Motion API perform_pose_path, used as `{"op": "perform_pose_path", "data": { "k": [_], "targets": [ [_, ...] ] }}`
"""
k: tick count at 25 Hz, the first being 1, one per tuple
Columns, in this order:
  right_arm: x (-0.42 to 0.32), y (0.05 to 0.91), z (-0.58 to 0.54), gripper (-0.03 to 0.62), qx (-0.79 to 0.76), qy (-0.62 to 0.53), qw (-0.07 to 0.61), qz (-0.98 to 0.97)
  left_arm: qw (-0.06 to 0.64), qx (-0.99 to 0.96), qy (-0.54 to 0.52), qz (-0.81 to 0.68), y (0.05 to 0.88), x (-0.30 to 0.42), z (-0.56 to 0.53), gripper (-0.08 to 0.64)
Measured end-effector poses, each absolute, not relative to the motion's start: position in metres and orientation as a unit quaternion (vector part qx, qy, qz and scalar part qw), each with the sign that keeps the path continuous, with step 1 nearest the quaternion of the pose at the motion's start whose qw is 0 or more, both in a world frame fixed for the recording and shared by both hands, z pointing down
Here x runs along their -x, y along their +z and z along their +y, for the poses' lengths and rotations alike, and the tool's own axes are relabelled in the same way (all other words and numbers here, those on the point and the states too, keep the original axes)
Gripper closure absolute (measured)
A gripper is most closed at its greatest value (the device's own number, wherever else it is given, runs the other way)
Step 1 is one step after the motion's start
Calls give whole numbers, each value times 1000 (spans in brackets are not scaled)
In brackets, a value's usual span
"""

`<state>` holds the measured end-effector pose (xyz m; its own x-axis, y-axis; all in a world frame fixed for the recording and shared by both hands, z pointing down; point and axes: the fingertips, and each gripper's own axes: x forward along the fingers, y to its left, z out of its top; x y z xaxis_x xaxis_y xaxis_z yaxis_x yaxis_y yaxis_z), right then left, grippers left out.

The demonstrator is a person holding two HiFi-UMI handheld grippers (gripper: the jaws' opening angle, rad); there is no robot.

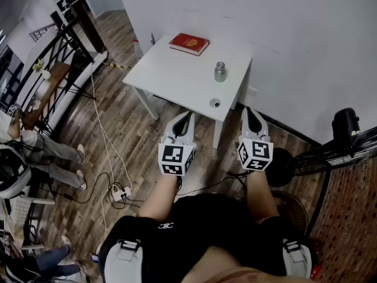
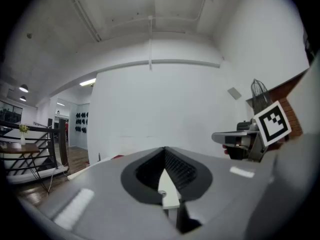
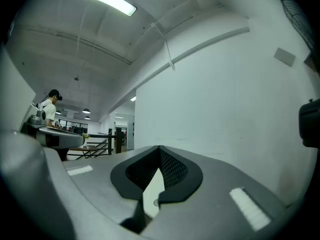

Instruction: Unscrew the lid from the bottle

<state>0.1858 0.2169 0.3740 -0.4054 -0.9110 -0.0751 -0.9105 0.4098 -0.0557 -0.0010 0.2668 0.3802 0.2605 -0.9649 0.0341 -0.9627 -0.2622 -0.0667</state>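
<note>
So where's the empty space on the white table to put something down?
The biggest bare patch on the table is its left and middle, between the red book at the back and the front edge. The right side is busier: the metal bottle, and a small round thing by the front edge.

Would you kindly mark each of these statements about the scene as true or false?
1. The bottle and the red book are both on the white table. True.
2. The left gripper holds the bottle. False: its jaws are shut on nothing, and it is short of the table's near edge.
3. The right gripper has its jaws together with nothing between them. True.
4. The bottle lies on its side. False: it stands upright.
5. The book touches the bottle. False: bare table separates them.
</note>
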Motion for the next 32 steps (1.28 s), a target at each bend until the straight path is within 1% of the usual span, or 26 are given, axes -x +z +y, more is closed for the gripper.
{"op": "perform_pose_path", "data": {
  "k": [4, 12, 19, 27, 32],
  "targets": [
    [-188, 371, 219, 591, 531, -5, 59, 845, 19, 792, -39, 609, 382, -6, 271, 508],
    [-190, 367, 228, 591, 522, 3, 59, 851, 21, 780, -41, 624, 378, -7, 275, 508],
    [-193, 367, 225, 591, 525, 10, 71, 848, 39, 778, -40, 626, 378, -5, 269, 506],
    [-193, 370, 196, 591, 534, 14, 65, 843, 52, 790, -37, 609, 376, -15, 235, 508],
    [-196, 375, 165, 591, 537, -9, 71, 840, 30, 793, -38, 607, 386, -13, 199, 508]
  ]
}}
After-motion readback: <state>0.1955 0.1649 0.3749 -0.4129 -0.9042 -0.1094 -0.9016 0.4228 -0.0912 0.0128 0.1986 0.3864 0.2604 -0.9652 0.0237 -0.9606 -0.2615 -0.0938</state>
